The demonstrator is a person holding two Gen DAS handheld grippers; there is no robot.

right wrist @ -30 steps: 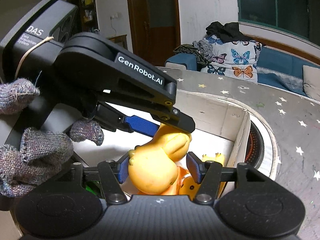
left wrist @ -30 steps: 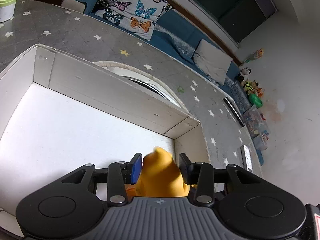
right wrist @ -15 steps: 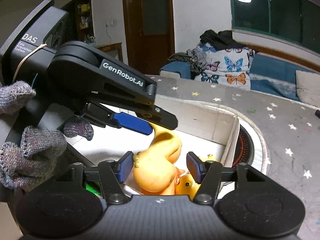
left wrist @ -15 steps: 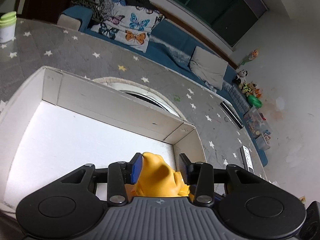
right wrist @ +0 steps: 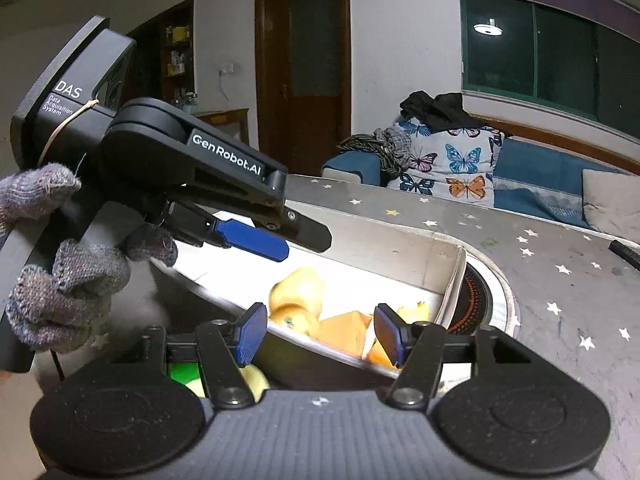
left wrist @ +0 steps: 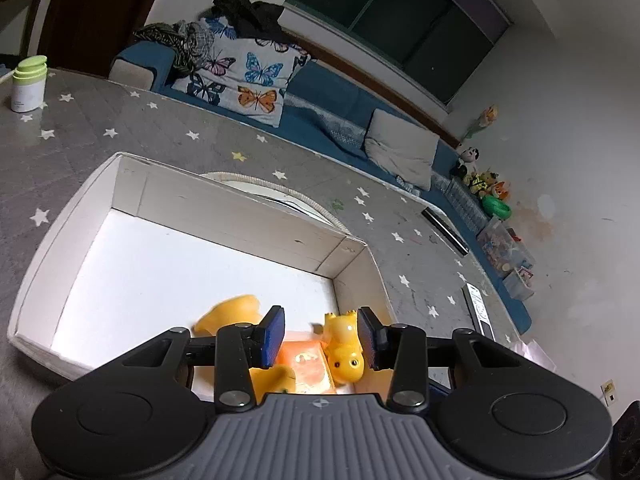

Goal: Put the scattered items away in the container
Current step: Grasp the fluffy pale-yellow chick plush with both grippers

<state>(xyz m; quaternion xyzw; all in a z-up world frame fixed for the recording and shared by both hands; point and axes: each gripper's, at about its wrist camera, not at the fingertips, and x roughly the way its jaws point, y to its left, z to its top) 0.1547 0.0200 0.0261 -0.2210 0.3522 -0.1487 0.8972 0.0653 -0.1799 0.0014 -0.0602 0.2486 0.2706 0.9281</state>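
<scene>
A white cardboard box [left wrist: 240, 208] lies on the grey star-patterned table. In its near right corner lie a yellow duck toy [left wrist: 230, 312], blurred by motion, a small yellow figure [left wrist: 346, 354] and an orange packet [left wrist: 306, 364]. My left gripper [left wrist: 320, 336] is open and empty, held above these toys. In the right wrist view the same duck [right wrist: 298, 294] and orange pieces [right wrist: 346, 330] lie in the box [right wrist: 400, 252]. My right gripper [right wrist: 318, 334] is open and empty at the box's near edge. The left gripper's blue pad [right wrist: 254, 240] hangs above the box.
A white jar with a green lid [left wrist: 28, 84] stands at the far left of the table. A round cooktop with a rope rim [right wrist: 480, 296] sits behind the box. A dark bar [left wrist: 444, 230] and a remote [left wrist: 478, 310] lie at the right. Green and yellow items [right wrist: 188, 376] lie under the right gripper.
The left gripper has opened and let go of the yellow duck, which has dropped into the box. Both grippers have lifted and drawn back a little.
</scene>
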